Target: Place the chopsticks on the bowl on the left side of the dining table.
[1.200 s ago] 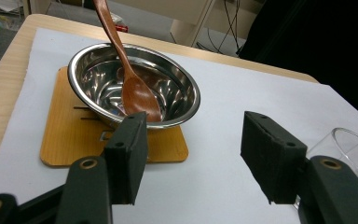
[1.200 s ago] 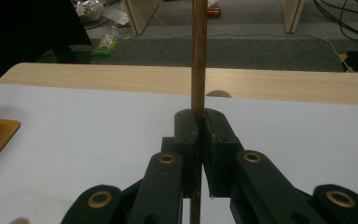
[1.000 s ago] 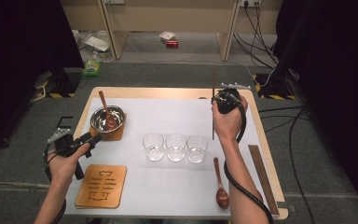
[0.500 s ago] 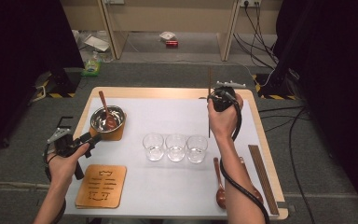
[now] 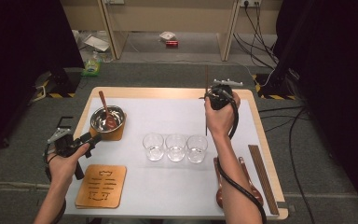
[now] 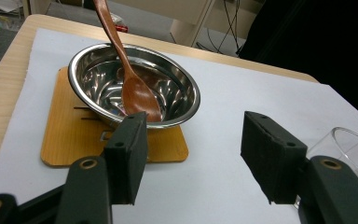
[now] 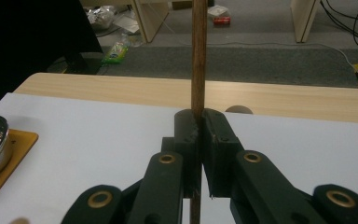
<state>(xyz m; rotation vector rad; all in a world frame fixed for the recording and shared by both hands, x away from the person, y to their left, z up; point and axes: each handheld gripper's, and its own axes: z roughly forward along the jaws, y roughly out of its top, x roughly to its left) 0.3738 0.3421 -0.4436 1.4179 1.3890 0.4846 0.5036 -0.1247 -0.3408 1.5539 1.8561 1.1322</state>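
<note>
The right hand-held gripper is clamped tight on a thin dark wooden chopstick, held upright above the far side of the white-covered desk — in the right gripper view the stick runs straight up between the closed jaws. The left hand-held gripper stands open with nothing in it, just short of the shiny steel bowl, which holds a brown wooden spoon and sits on a square wooden coaster.

The grip falls near the stick's middle on a narrow, round shaft, so I judge it could pivot or slide in the pads if swung quickly. Three clear glass tumblers stand in a row below and in front of it — a low pass with the hanging end could tip one. The left jaws, near the bowl, might nudge it off its coaster.
</note>
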